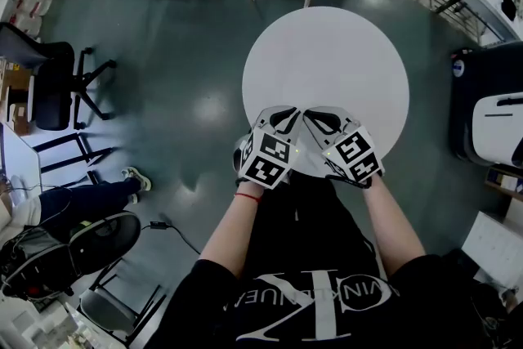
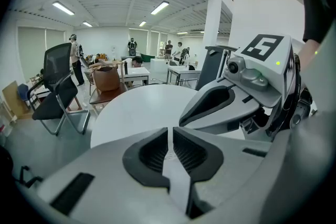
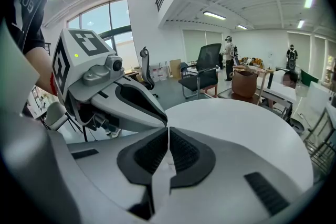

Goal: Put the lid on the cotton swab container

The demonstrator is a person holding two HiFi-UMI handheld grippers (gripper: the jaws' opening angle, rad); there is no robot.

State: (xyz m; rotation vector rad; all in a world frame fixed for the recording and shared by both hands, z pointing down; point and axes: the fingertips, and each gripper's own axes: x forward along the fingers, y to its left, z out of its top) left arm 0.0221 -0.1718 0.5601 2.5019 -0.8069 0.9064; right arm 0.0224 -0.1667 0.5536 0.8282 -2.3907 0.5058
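Left tool [image 1: 288, 113], right tool [image 1: 317, 114], both clenched empty, side by side, apparently over table [image 1: 327, 53] edge

Round white table [image 1: 327, 53], plain matte top, spreads out ahead of both grippers. Near edge sits under L gripper [image 1: 292, 114] & R gripper [image 1: 310, 115], tips just over the rim. Table stands on grey-green floor [image 1: 188, 94].

Near edge of the tabletop [image 1: 327, 53] hidden under my left gripper [image 1: 288, 114] and right gripper [image 1: 317, 117]; can't tell what's beneath them. Far ahead of my left gripper, people [image 2: 168, 50] too small to make out.
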